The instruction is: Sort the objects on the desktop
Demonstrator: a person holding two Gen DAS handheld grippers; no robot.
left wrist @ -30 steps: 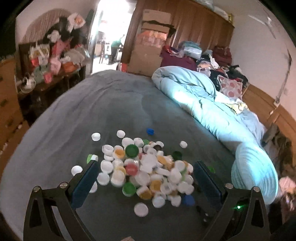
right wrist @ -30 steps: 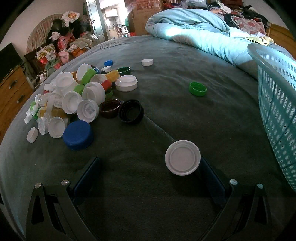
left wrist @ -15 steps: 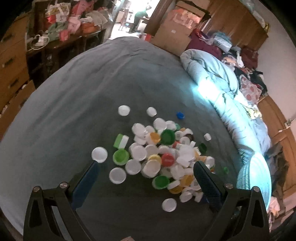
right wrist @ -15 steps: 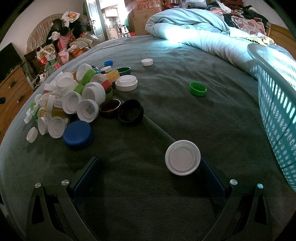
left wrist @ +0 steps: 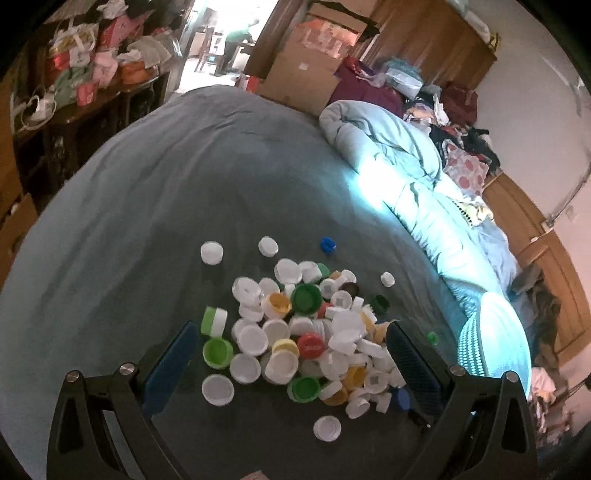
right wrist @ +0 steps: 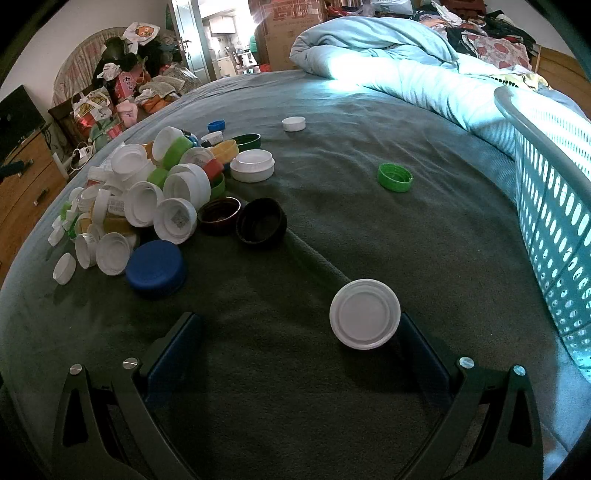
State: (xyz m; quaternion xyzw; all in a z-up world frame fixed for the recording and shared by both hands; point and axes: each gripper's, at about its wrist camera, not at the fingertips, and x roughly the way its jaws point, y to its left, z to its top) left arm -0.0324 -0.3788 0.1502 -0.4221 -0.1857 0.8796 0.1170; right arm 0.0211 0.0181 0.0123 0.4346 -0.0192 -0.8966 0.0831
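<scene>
— Where were the grippers?
— My right gripper [right wrist: 295,354] gaped, a round white plastic lid [right wrist: 364,314] leaning on its right finger. My left gripper [left wrist: 291,354] hung wide above the heap of mixed plastic bottle caps [left wrist: 306,332].
— Progress?
— Barely begun, I judged; the pale blue perforated plastic basket [right wrist: 546,206] waited nearby, its inside hidden.

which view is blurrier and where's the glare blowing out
Left wrist view: softer overall, the cap pile smeared and grainy; glare blows out the doorway, the quilt and the basket. Right wrist view: sharper, ridges legible on the white cap by the right gripper; glare burns the quilt and the basket wall. Both bend strongly at the edges, with dark corners.
</scene>
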